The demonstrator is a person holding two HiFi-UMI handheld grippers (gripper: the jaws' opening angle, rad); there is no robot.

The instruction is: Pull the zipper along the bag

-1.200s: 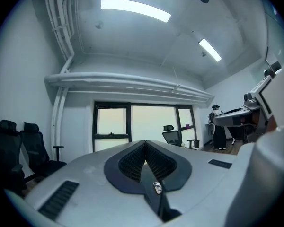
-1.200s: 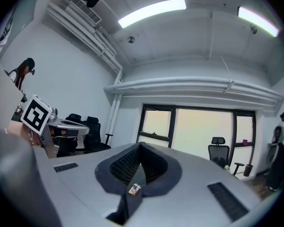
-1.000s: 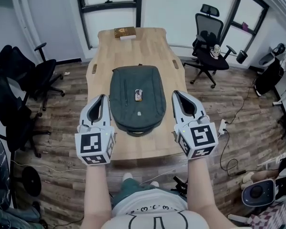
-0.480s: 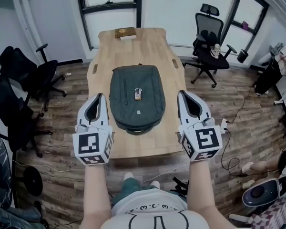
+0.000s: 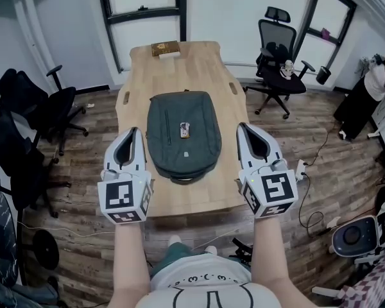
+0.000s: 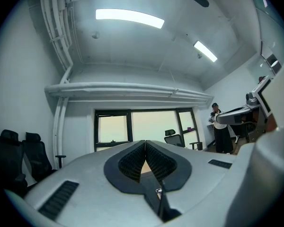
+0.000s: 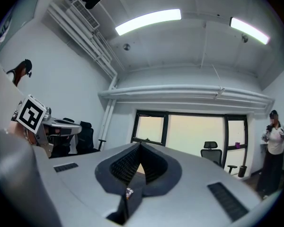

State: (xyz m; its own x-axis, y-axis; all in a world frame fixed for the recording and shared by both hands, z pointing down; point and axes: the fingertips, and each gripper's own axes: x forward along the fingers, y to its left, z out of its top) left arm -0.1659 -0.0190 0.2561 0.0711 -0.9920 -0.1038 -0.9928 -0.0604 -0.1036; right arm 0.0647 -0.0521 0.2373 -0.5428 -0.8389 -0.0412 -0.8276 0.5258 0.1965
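A dark green backpack (image 5: pixel 183 133) lies flat in the middle of the wooden table (image 5: pixel 185 66), its zip seams facing up and a small tag on its front. My left gripper (image 5: pixel 137 132) hovers beside the bag's left edge, jaws shut with nothing between them. To the bag's right, my right gripper (image 5: pixel 240 128) is held the same way, shut and empty. Neither touches the bag. In the left gripper view the left gripper (image 6: pixel 145 142) has its pads pressed together, and in the right gripper view the right gripper (image 7: pixel 140 144) looks the same; both views look out level at the windows.
A brown box (image 5: pixel 165 48) rests at the table's far end. Black office chairs (image 5: pixel 54 104) stand left of the table, and another chair (image 5: pixel 276 50) at the far right. A person (image 5: pixel 372 82) stands at the right edge. Cables trail on the wooden floor.
The right gripper has shifted slightly outward and up from the bag's edge. The left gripper has stayed put. The bag has not moved.
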